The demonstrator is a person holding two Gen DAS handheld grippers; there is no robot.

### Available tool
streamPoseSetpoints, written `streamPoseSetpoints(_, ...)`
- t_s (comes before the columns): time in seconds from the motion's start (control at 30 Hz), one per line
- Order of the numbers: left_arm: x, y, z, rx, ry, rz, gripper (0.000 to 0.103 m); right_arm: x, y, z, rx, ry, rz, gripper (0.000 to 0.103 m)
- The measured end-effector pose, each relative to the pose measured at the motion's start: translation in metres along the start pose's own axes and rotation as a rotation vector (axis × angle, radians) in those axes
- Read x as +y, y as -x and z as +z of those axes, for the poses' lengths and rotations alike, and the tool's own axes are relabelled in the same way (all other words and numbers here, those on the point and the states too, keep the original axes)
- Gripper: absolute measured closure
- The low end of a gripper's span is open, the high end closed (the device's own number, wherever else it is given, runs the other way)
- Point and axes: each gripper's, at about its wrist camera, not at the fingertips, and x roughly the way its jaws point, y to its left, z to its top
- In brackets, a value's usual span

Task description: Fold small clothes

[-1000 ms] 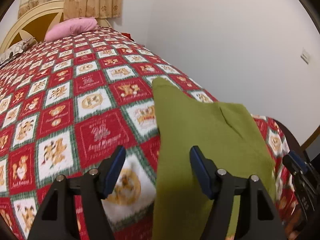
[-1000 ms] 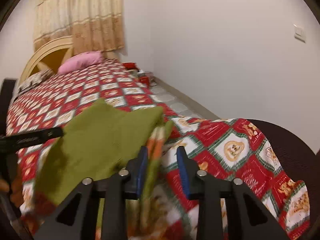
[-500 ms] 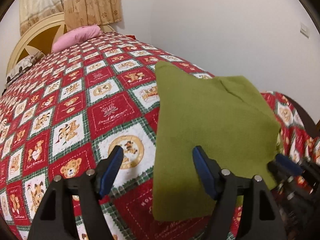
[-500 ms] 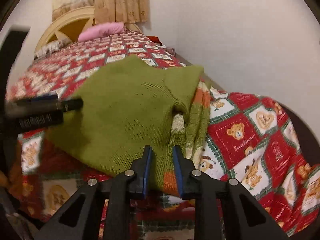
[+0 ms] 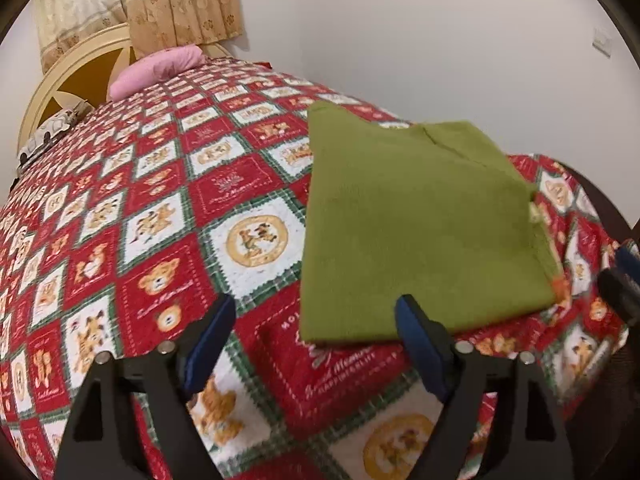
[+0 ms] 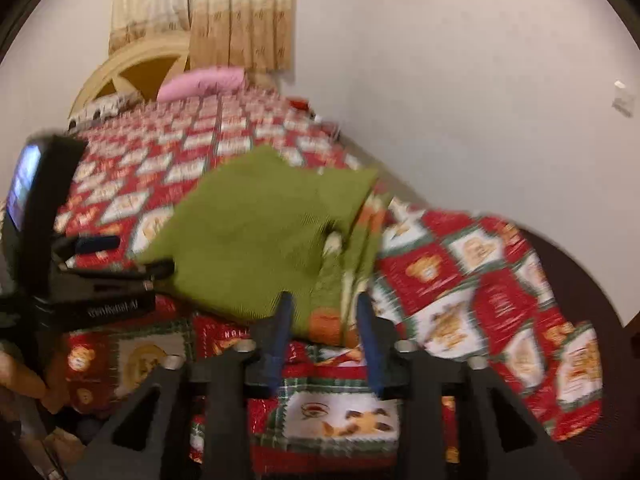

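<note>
A folded green knit garment (image 5: 416,220) lies flat on the red patterned quilt (image 5: 160,200) near the bed's foot corner; orange and white stripes show along its right edge. It also shows in the right wrist view (image 6: 260,236), blurred. My left gripper (image 5: 316,332) is open and empty, just short of the garment's near edge. My right gripper (image 6: 324,320) is open and empty, its tips just short of the garment's striped near corner (image 6: 332,320). Its blue tip shows at the right edge of the left wrist view (image 5: 628,260).
A pink pillow (image 5: 160,68) and a cream headboard (image 5: 68,80) are at the far end of the bed. A white wall (image 5: 440,40) runs along the bed's right side. A dark rounded object (image 6: 580,280) sits under the quilt's hanging corner.
My left gripper drew back from over the garment, staying open. My right gripper opened wider and pulled back off the striped corner. The garment now lies flat.
</note>
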Motion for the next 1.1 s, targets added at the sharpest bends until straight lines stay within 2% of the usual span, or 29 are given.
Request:
streamPoseSetpoints(0.07,-0.001,0.015,0.0,-0.037,-0.005,0.001,0.011,-0.003,0.023,0.004,-0.078,-0.009,-0.018,0.036)
streamPoseSetpoints(0.2,-0.005,0.049,0.001,-0.142,-0.033,0.02,0.0,0.0,0.055,0.012,-0.189,-0.007,-0.047,0.036)
streamPoseSetpoints(0.33,-0.008,0.081,0.003,-0.244,-0.05,0.033,0.0,0.004,0.075,0.019,-0.259,-0.034,-0.028,0.034)
streamPoseSetpoints(0.5,-0.009,0.108,0.005,-0.33,-0.051,0.054,0.0,0.005,0.093,0.02,-0.325,-0.05,-0.039,0.029)
streamPoseSetpoints(0.67,-0.007,0.12,0.007,-0.364,-0.028,0.063,0.0,-0.004,0.107,0.022,-0.366,-0.095,-0.04,0.022)
streamPoseSetpoints(1.1,-0.011,0.132,0.005,-0.391,-0.017,0.052,0.0,-0.012,0.111,0.021,-0.387,-0.146,-0.053,0.022)
